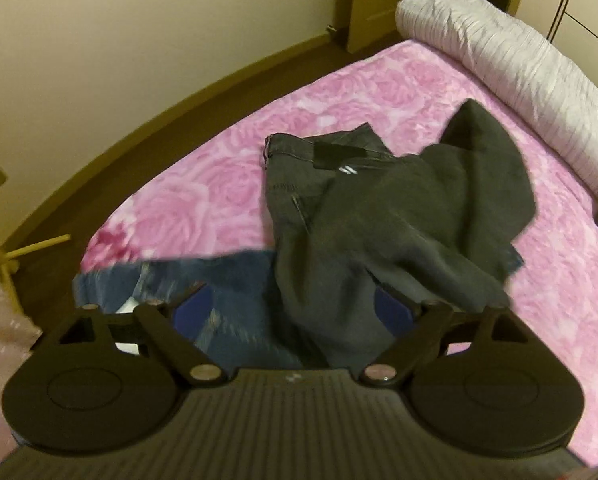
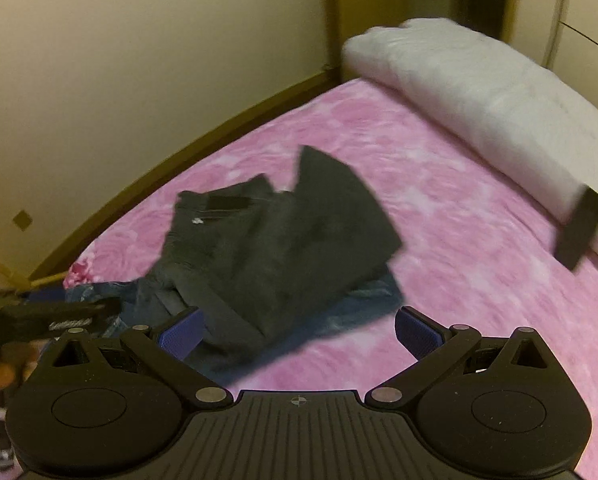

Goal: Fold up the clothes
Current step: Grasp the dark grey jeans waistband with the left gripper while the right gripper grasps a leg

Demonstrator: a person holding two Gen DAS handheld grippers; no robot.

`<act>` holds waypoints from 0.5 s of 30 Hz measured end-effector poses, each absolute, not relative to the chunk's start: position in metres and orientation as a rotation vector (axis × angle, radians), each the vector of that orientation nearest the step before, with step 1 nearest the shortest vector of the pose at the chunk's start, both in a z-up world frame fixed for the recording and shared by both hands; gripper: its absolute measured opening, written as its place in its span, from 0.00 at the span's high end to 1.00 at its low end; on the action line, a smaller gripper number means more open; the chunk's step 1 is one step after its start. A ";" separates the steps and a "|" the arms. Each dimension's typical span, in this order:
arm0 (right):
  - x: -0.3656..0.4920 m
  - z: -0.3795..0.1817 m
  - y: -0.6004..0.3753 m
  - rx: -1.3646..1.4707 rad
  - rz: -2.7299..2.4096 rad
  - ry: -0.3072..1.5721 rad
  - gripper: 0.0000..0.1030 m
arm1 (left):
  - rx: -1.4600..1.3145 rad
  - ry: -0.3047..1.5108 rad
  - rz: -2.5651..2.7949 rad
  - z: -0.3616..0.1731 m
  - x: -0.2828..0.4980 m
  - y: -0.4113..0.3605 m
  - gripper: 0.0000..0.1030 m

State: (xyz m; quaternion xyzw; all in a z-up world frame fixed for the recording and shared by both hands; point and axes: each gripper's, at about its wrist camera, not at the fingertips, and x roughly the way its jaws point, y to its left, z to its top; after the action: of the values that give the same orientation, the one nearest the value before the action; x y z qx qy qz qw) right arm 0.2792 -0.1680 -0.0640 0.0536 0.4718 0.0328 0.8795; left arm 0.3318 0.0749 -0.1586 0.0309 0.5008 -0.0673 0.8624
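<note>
Pink rose-patterned bedding covers the bed (image 1: 379,92), which fills most of both views. White rolled duvet (image 1: 519,76) lies along the bed's upper right edge. Dark grey jeans (image 1: 379,208) lie crumpled at the centre of each frame, waistband toward the upper left, spread over blue jeans (image 1: 227,280) that show at the lower left and peek out at the right. My left gripper (image 1: 295,308) sits at the bottom of its view with jaws wide apart; grey denim lies between the blue pads, but I cannot tell if they touch it. My right gripper (image 2: 299,328) is also wide, holding nothing, above the near edge of the pile and bare bedding.
</note>
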 end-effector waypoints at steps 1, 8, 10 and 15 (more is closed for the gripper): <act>0.293 -0.072 -0.159 0.090 0.081 0.983 0.00 | 0.067 1.060 -0.150 -0.168 0.347 0.080 0.16; 0.382 -0.118 -0.122 0.037 0.190 0.999 0.00 | 0.029 1.121 -0.242 -0.231 0.436 0.104 0.19; 0.402 -0.132 -0.112 0.011 0.226 1.003 0.00 | 0.012 1.136 -0.262 -0.246 0.455 0.107 0.22; 0.444 -0.170 -0.093 -0.033 0.257 1.052 0.01 | -0.064 1.164 -0.340 -0.271 0.495 0.107 0.25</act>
State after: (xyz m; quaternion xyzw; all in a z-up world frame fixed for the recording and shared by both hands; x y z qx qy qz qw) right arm 0.4442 -0.0925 -0.1699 -0.0158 0.5007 0.1222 0.8568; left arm 0.4951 0.1071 -0.2710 -0.0299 0.5467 -0.1596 0.8214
